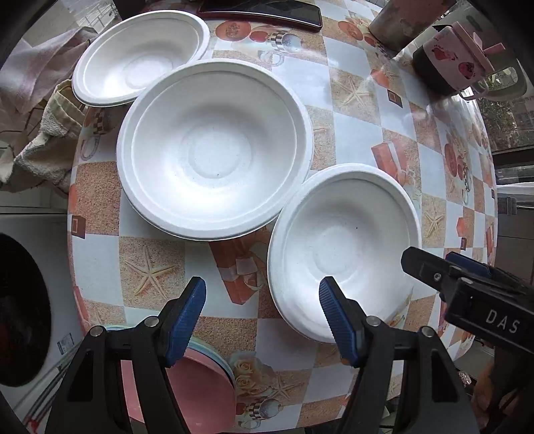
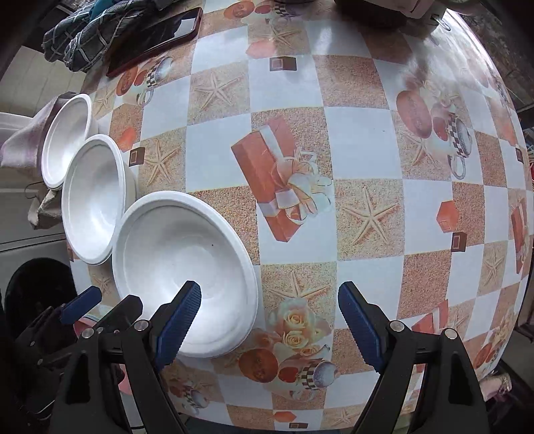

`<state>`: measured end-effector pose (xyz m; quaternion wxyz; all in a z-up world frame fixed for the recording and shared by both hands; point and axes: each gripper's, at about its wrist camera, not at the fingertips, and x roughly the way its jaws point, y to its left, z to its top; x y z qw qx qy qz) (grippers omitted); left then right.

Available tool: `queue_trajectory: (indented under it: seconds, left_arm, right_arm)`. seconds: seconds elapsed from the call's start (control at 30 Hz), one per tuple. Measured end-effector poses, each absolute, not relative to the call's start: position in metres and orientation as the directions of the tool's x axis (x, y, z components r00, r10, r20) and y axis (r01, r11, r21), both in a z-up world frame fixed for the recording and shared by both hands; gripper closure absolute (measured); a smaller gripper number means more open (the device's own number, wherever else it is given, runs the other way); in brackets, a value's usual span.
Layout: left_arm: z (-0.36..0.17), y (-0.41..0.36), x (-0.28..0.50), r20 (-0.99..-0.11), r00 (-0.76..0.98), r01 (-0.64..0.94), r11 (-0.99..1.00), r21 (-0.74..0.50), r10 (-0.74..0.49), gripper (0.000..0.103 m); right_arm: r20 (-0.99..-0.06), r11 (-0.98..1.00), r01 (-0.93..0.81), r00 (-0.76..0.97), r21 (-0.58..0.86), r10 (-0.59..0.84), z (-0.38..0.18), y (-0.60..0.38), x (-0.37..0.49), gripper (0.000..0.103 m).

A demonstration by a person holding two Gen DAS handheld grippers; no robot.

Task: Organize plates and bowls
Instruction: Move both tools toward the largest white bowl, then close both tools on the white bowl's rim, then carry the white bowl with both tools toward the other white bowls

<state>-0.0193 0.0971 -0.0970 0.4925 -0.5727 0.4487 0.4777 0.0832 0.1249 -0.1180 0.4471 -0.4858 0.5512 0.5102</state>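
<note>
Left wrist view, left to right: far bowl sits top-left at the table edge, its rim tucked just under the middle bowl's rim. Middle bowl is centre frame, looks stacked on another rim below it. Near bowl sits lower right, touching the middle bowl's rim. Pink plate lies under the left finger, bottom of frame, with pale blue rims stacked beneath it.

Left gripper: jaws apart, nothing between the pads. Right pad overlaps the near bowl's near rim in the picture; contact can't be confirmed. Patterned tablecloth shows through the gap.

Right gripper enters from the right edge, over the near bowl's right side. White lettering on its body reads "DAS".

Phone lies at the top edge, mug top right with red prints; no readable text on either.

Right wrist view: the three bowls run in a row down the left side. Right gripper jaws wide, empty; left pad over the near bowl, right pad over bare tablecloth.
</note>
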Motion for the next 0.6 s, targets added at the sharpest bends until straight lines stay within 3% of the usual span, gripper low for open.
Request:
queue_trajectory:
  seconds: [0.27, 0.33, 0.37, 0.4, 0.5, 0.6]
  left_arm:
    - [-0.121, 0.104, -0.009, -0.99, 0.109, -0.981, -0.173, -0.092, -0.093, 0.031]
    - [-0.125, 0.104, -0.007, -0.989, 0.103, -0.98, -0.181, -0.083, -0.103, 0.045]
    - [-0.129, 0.103, -0.007, -0.989, 0.099, -0.979, -0.186, -0.077, -0.113, 0.05]
    - [-0.134, 0.103, -0.006, -0.987, 0.097, -0.979, -0.191, -0.072, -0.125, 0.063]
    - [-0.136, 0.1, -0.005, -0.984, 0.131, -0.972, -0.209, -0.104, -0.118, 0.078]
    - [-0.134, 0.098, 0.006, -0.99, 0.095, -0.984, -0.163, -0.077, -0.105, 0.078]
  right_arm:
    - [-0.982, -0.111, -0.982, -0.141, 0.155, -0.123, -0.138, 0.15, 0.068, 0.02]
    - [-0.981, -0.133, -0.978, -0.144, 0.161, -0.128, -0.14, 0.153, 0.064, 0.04]
    - [-0.981, -0.14, -0.977, -0.141, 0.16, -0.136, -0.143, 0.157, 0.061, 0.059]
    - [-0.979, -0.147, -0.976, -0.137, 0.159, -0.148, -0.146, 0.158, 0.059, 0.077]
    - [-0.969, -0.154, -0.966, -0.18, 0.207, -0.172, -0.151, 0.153, 0.054, 0.086]
    - [-0.969, -0.153, -0.966, -0.184, 0.209, -0.165, -0.149, 0.142, 0.062, 0.086]
